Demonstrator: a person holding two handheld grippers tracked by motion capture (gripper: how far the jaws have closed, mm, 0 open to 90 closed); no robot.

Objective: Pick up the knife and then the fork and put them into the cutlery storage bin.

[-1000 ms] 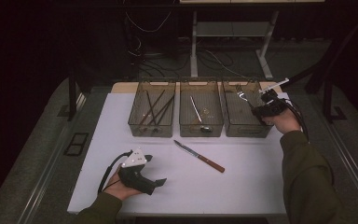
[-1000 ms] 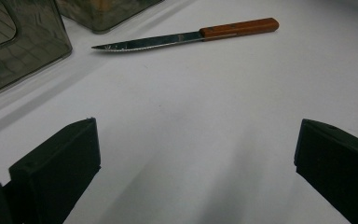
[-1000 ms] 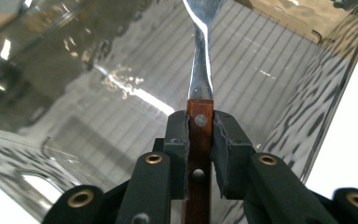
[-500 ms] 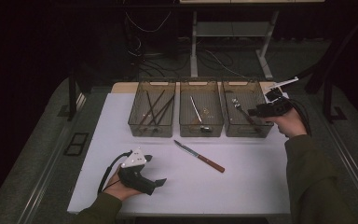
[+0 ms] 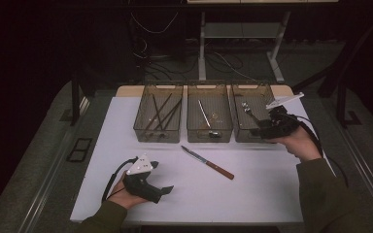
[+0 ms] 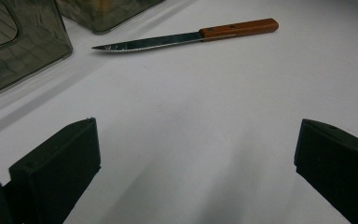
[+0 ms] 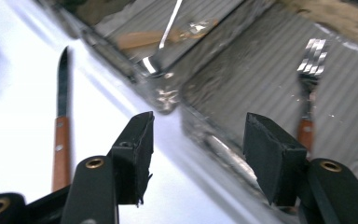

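Observation:
A knife (image 5: 207, 162) with a wooden handle lies on the white table in front of the bins, and it shows too in the left gripper view (image 6: 186, 37) and the right gripper view (image 7: 61, 121). My left gripper (image 5: 162, 190) rests near the front left edge, its jaws (image 6: 196, 154) wide open over bare table. At the near right corner of the right bin (image 5: 252, 88), my right gripper (image 5: 258, 132) hovers open (image 7: 198, 140). Its jaws have just been opening, with nothing between them. A fork (image 7: 309, 65) lies inside that bin (image 5: 248, 110).
Three clear bins stand in a row at the back of the table. The left bin (image 5: 158, 87) holds several dark sticks. A long utensil lies in the middle bin (image 5: 209, 138). A cable trails from each gripper.
My right gripper has drawn back from over the right bin towards its near right corner and its jaws have spread. The fork stays in the bin. The left gripper has not moved.

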